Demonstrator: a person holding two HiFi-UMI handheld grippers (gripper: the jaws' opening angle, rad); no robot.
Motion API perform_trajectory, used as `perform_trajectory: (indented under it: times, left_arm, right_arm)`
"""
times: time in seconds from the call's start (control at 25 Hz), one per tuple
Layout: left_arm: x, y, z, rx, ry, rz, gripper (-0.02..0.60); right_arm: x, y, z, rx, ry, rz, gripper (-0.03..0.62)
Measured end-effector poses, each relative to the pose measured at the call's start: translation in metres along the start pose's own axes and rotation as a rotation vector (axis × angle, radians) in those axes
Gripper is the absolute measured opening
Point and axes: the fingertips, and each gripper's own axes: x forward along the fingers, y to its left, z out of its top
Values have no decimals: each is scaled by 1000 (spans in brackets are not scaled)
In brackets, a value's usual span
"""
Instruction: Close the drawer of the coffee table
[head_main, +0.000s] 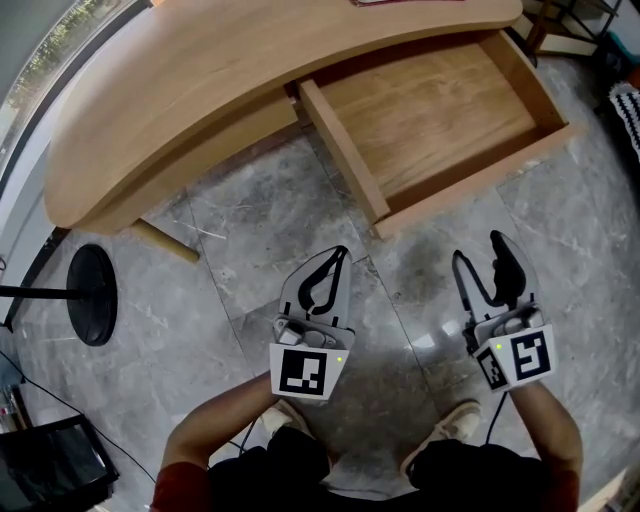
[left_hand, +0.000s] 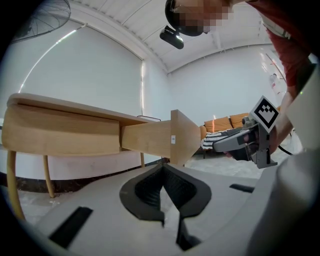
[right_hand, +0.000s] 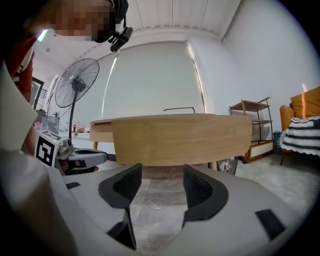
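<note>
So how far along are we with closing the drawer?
Nothing done yet: the drawer stands pulled out of the coffee table. In hand: the left gripper, jaws together, and the right gripper, jaws apart, hover short of its front. Left: reach the front and push it in.

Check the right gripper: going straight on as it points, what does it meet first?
Most likely the open drawer's front panel, dead ahead of the right gripper; only bare floor lies between. Its jaws are apart and empty.
</note>
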Motion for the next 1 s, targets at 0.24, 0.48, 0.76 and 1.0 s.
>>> perform_trajectory:
  times: [0.24, 0.48, 0.76, 1.0]
  left_arm:
    - [-4, -2, 8, 3, -9, -1, 8]
    - [-6, 0, 9, 9, -14, -2, 8]
    - [-6, 3, 8, 2, -14, 5, 8]
    - [-8, 7, 7, -4, -14, 9, 8]
  right_arm:
    - [4, 5, 1, -11, -1, 3, 239]
    - [12, 4, 4, -8, -9, -3, 241]
    - [34, -2, 18, -26, -35, 26, 252]
    - [51, -11, 34, -39, -67, 24, 264]
